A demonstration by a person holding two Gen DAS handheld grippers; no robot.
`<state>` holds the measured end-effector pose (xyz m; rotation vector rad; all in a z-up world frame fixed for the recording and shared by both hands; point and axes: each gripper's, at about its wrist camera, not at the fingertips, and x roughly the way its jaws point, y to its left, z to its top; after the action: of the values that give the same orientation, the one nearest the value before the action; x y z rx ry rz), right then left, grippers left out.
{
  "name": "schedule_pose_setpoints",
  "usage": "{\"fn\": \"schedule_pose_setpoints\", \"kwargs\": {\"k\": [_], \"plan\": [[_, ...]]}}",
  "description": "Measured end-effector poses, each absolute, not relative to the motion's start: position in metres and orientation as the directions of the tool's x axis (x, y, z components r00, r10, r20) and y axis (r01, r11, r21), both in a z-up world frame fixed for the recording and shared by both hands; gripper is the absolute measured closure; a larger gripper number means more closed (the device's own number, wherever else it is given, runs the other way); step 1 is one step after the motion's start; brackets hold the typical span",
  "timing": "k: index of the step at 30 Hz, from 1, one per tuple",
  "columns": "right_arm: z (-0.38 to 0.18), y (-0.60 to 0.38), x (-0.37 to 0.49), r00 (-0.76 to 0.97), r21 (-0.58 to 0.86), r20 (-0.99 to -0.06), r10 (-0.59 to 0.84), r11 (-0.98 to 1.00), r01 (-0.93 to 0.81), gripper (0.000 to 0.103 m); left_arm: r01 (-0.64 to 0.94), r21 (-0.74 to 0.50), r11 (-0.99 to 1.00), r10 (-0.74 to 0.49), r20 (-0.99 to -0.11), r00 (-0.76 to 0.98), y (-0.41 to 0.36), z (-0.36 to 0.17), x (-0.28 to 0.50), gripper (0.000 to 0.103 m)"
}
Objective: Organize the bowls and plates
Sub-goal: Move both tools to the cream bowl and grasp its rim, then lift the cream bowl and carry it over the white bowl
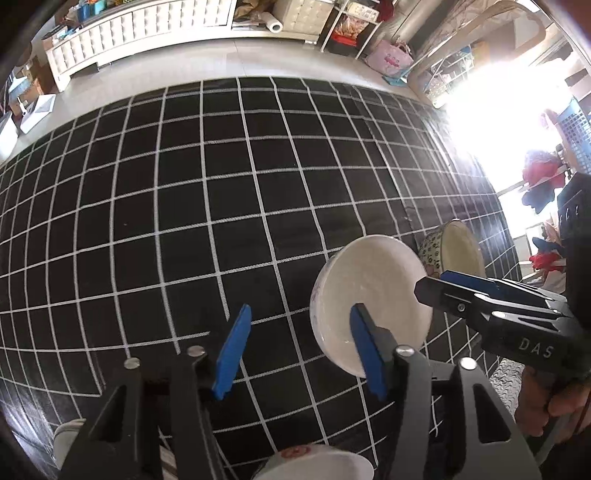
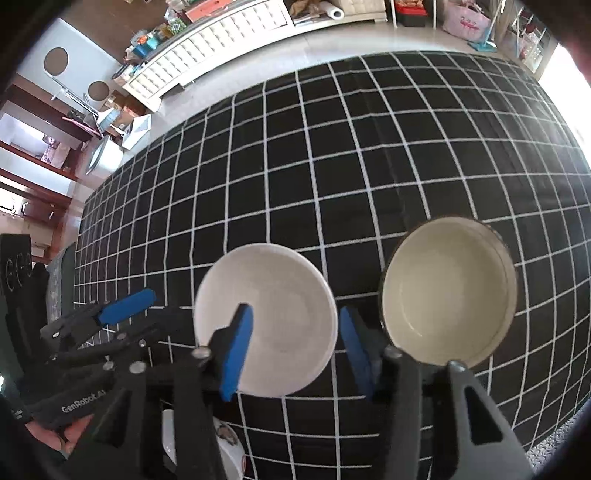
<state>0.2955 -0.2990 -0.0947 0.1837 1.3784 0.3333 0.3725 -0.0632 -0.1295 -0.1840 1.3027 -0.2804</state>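
A white bowl (image 2: pixel 273 314) sits on the black grid tablecloth (image 2: pixel 295 166), with a cream bowl with a patterned outside (image 2: pixel 448 291) to its right. My right gripper (image 2: pixel 295 343) is open, its fingers straddling the white bowl's near rim. In the left wrist view the white bowl (image 1: pixel 373 291) is to the right, with the patterned bowl (image 1: pixel 452 247) behind it. My left gripper (image 1: pixel 299 350) is open and empty, left of the white bowl. The right gripper (image 1: pixel 436 286) reaches over the bowl from the right.
Other white dishes lie at the near table edge (image 1: pixel 317 461), (image 2: pixel 225 443). A white cabinet (image 1: pixel 122 33) and shelves stand beyond the table's far edge. Bright window glare fills the right side (image 1: pixel 498 110).
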Motion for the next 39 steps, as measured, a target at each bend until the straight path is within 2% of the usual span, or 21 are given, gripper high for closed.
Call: {"fn": "schedule_pose_setpoints", "kwargs": {"k": [4, 6, 8, 16, 21, 23, 31, 39], "plan": [[-0.102, -0.299, 0.297, 0.152, 0.287, -0.94, 0.305, 0.949, -0.13, 0.063, 0.1, -0.278, 0.955, -0.293, -0.932, 0.214, -0.068, -0.143, 0.372, 0.065], [-0.105, -0.301, 0.295, 0.151, 0.267, -0.946, 0.286, 0.954, -0.133, 0.07, 0.096, -0.275, 0.957, -0.29, -0.935, 0.207, -0.07, -0.146, 0.371, 0.068], [-0.108, -0.303, 0.294, 0.149, 0.254, -0.951, 0.272, 0.958, -0.132, 0.073, 0.096, -0.278, 0.956, -0.292, -0.936, 0.197, -0.072, -0.15, 0.37, 0.071], [-0.121, -0.312, 0.289, 0.15, 0.234, -0.957, 0.249, 0.966, -0.112, 0.093, 0.113, -0.293, 0.949, -0.309, -0.933, 0.181, -0.084, -0.156, 0.366, 0.085], [-0.12, -0.318, 0.284, 0.164, 0.239, -0.953, 0.254, 0.965, -0.105, 0.094, 0.126, -0.288, 0.949, -0.308, -0.935, 0.177, -0.093, -0.164, 0.363, 0.089], [-0.12, -0.32, 0.281, 0.165, 0.228, -0.956, 0.244, 0.968, -0.107, 0.094, 0.128, -0.295, 0.947, -0.315, -0.933, 0.176, -0.098, -0.165, 0.363, 0.094], [-0.117, -0.308, 0.273, 0.168, 0.241, -0.953, 0.253, 0.967, -0.089, 0.094, 0.109, -0.299, 0.948, -0.314, -0.934, 0.17, -0.099, -0.166, 0.352, 0.094], [-0.094, -0.295, 0.255, 0.203, 0.214, -0.952, 0.229, 0.972, -0.094, 0.094, 0.126, -0.294, 0.947, -0.315, -0.928, 0.198, -0.097, -0.143, 0.317, 0.094]]}}
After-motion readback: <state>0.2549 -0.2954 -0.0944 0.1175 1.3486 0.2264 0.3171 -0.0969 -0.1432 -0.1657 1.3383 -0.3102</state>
